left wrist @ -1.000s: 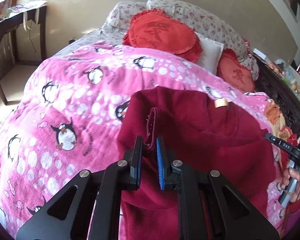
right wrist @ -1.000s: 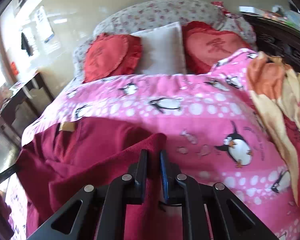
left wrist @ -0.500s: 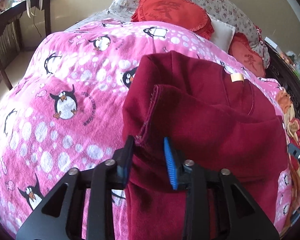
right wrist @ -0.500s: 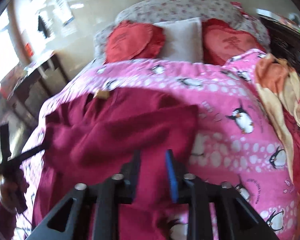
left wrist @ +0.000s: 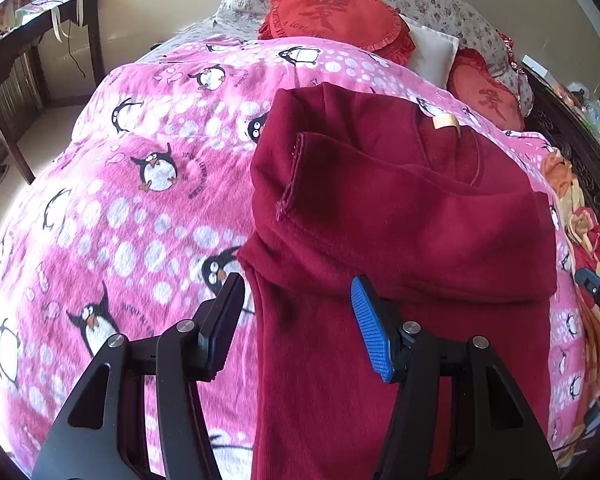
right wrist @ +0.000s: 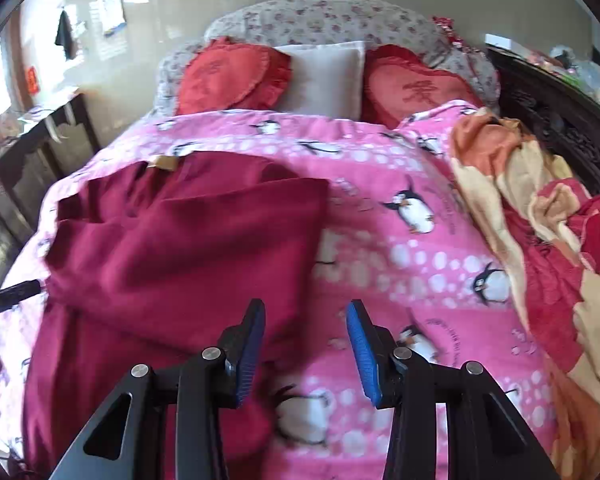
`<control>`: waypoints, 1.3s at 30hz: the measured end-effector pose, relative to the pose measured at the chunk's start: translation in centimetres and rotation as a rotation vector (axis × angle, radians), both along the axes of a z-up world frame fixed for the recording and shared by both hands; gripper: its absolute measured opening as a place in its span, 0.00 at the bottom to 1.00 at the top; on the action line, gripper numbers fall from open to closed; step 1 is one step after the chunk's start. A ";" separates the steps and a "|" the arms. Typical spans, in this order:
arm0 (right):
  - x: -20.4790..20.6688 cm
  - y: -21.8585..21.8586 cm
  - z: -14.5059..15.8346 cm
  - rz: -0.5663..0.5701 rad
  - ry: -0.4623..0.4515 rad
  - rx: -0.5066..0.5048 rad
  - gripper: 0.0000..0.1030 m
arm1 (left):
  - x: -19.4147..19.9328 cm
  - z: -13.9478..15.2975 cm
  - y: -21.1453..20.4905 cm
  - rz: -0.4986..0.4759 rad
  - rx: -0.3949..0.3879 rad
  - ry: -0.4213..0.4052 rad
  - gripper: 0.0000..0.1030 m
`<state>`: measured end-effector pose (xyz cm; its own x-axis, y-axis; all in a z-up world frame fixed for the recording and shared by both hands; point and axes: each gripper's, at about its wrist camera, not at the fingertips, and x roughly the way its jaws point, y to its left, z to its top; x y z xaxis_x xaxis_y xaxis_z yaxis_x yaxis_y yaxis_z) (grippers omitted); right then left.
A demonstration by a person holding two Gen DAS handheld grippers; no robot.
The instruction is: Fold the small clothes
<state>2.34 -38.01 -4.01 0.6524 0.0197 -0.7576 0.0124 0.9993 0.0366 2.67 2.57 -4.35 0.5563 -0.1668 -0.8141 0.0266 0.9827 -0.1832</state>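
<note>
A dark red fleece garment (left wrist: 400, 220) lies on the pink penguin blanket (left wrist: 120, 220), with one layer folded across its upper part and a tan label (left wrist: 444, 122) at the neck. My left gripper (left wrist: 296, 320) is open and empty, above the garment's lower left edge. The garment also shows in the right wrist view (right wrist: 172, 248), with its folded edge running down toward me. My right gripper (right wrist: 306, 344) is open and empty, just right of the garment's right edge, over the blanket (right wrist: 400, 248).
Red heart cushions (right wrist: 228, 76) and a white pillow (right wrist: 324, 76) lie at the bed head. A crumpled orange and red blanket (right wrist: 540, 220) lies along the bed's right side by a dark carved bed frame (right wrist: 560, 120). A dark table (left wrist: 28, 52) stands left of the bed.
Both grippers have let go of the garment's edge and opened wide. They have pulled back toward me. The folded layer now rests flat across the garment.
</note>
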 end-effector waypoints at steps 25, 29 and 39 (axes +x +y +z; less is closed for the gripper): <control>-15.4 2.4 -3.3 0.065 0.190 0.133 0.48 | -11.4 -0.3 0.2 -0.111 0.068 0.069 0.54; -16.4 2.1 -3.3 0.055 0.182 0.147 0.50 | -12.4 -0.9 1.1 -0.101 0.050 0.103 0.54; -17.9 2.5 -3.8 0.064 0.211 0.180 0.55 | -15.4 -1.9 1.8 -0.123 -0.012 0.180 0.54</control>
<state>-15.57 -35.50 -7.81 0.4737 0.2019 -0.8572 -0.0243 0.9760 0.2165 -12.74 4.33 -6.24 0.3772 -0.2345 -0.8960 0.1118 0.9719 -0.2072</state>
